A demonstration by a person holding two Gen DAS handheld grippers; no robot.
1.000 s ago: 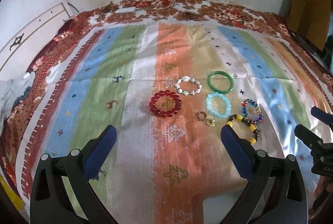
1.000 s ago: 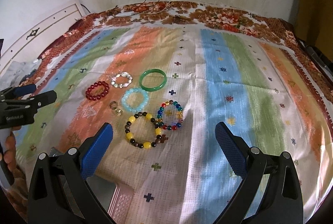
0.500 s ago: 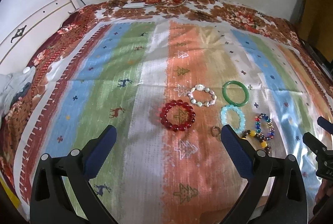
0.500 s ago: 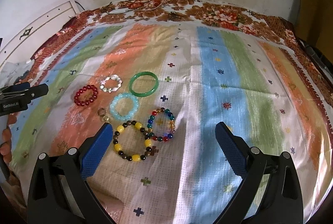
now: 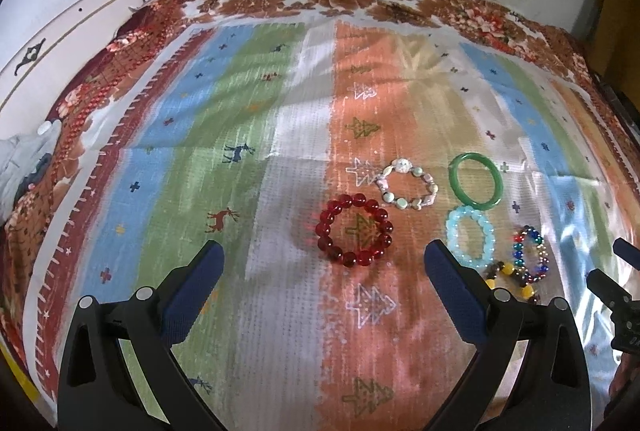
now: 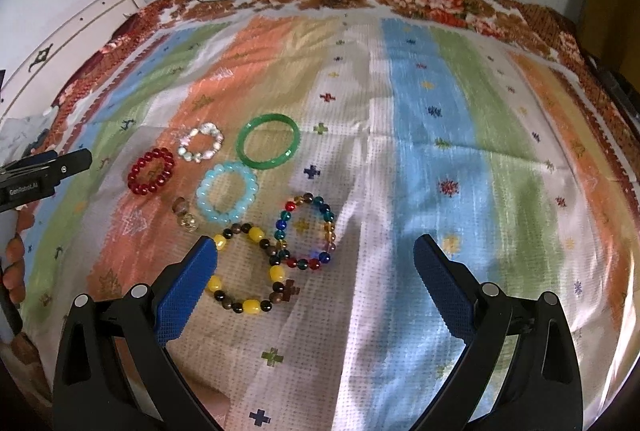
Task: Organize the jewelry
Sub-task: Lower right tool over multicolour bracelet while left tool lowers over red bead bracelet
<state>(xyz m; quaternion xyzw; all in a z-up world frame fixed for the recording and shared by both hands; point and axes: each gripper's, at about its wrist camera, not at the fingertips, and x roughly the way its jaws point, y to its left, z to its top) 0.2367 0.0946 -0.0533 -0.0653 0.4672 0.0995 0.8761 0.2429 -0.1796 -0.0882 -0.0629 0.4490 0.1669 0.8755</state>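
Across a striped cloth (image 6: 420, 159) with small tree, deer and cross motifs, spread over a bed with a floral border: six bracelets and two small rings, grouped close together. Farthest back, a green bangle (image 6: 268, 141) (image 5: 475, 180), with a pale pearl-like bracelet (image 6: 201, 142) (image 5: 407, 184) just to its left. Nearer and leftmost, a red bead bracelet (image 6: 151, 171) (image 5: 354, 235), lying on an orange stripe over a tree motif. Just below the bangle, a light-blue bead bracelet (image 6: 226, 198) (image 5: 470, 237), touching or nearly touching it. Beside that, to the lower left, two small rings (image 6: 185, 213), one brownish and one clear-gold, too blurred for more. Nearest, a yellow-and-dark bead bracelet (image 6: 250, 267) with a small cross charm, touching a multicoloured bead bracelet (image 6: 306, 231) (image 5: 530, 249) on its right. Right gripper (image 6: 316, 259) spread wide and empty, blue pads apart, left pad tip overlapping the yellow-and-dark bracelet in the right wrist view, contact impossible to judge. Left gripper (image 5: 324, 263) likewise spread wide, grasping nothing, low over the cloth with the red bracelet framed between its fingers. At the left edge of the right wrist view, fingers of a hand (image 6: 14, 263) around the left tool.
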